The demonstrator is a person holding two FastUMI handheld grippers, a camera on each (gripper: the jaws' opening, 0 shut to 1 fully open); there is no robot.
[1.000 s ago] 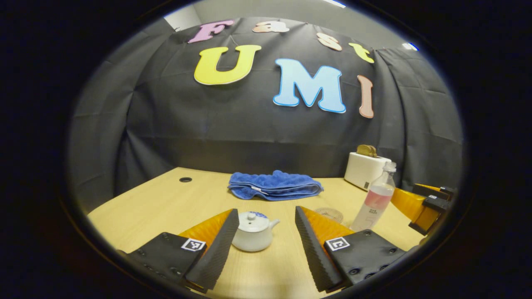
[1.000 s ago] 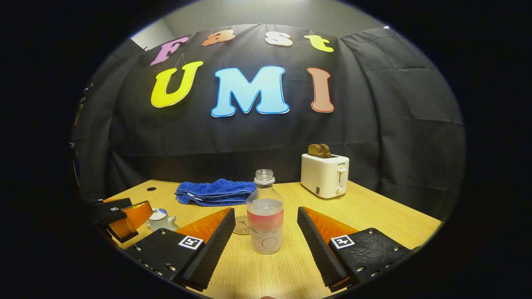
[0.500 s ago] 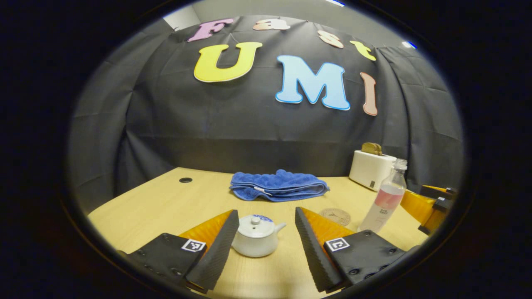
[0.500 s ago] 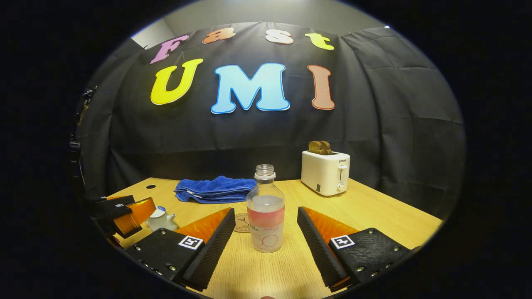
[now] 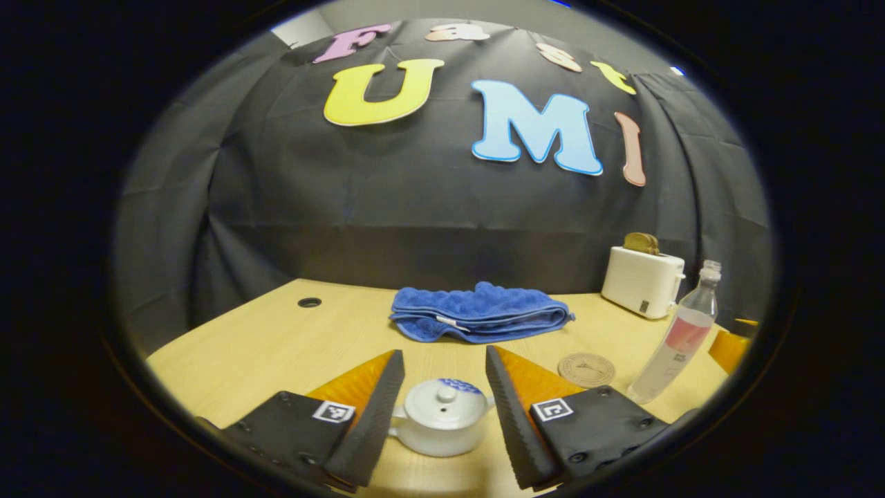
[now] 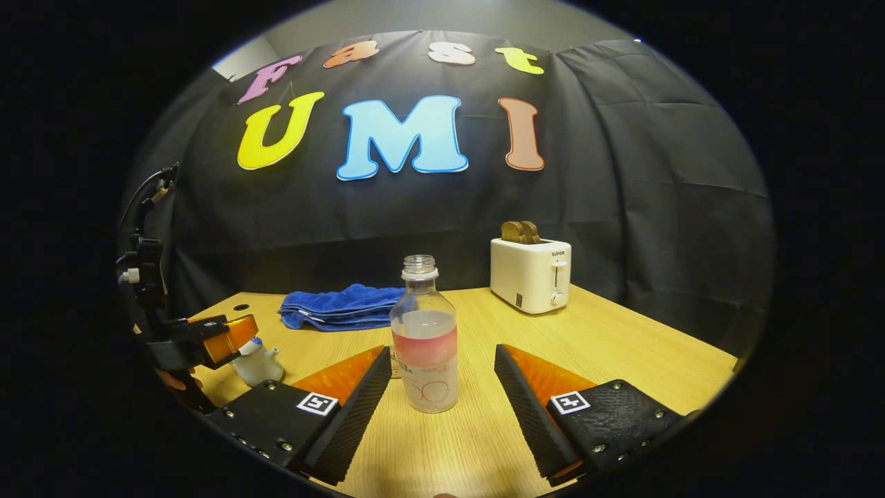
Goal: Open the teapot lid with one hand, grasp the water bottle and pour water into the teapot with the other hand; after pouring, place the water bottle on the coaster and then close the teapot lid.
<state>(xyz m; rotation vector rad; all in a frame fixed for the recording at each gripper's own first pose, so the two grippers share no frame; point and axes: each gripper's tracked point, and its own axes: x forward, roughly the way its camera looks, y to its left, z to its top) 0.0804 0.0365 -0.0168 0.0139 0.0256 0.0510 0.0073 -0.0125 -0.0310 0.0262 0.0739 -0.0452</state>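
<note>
— Both our grippers are spread wide and hold nothing. Our left gripper (image 5: pixel 437 408) has closed in over the last second: the teapot (image 5: pixel 442 425), small and far down the frame before, now sits low in the centre of the left gripper view, right between our fingers, with the lid (image 5: pixel 444 403) still on.

— Are we touching it?

— Close on both sides, but we can't tell contact; nothing is clamped. Our right gripper (image 6: pixel 437 394) has crept forward too, so the water bottle (image 6: pixel 424 334), uncapped and upright, stands centre-frame in the right gripper view between the open fingers, apart from both.

— And the coaster (image 5: pixel 586 369)?

— Bare, at lower right of the left gripper view, between teapot and bottle. The towel (image 5: pixel 480 319) and toaster (image 6: pixel 530 274) sit behind, out of our way.

— So what does that tell us?

— We judge both approaches nearly done. Next we need the lid's knob pinched, not the pot's body; from this low angle that looks awkward.
</note>
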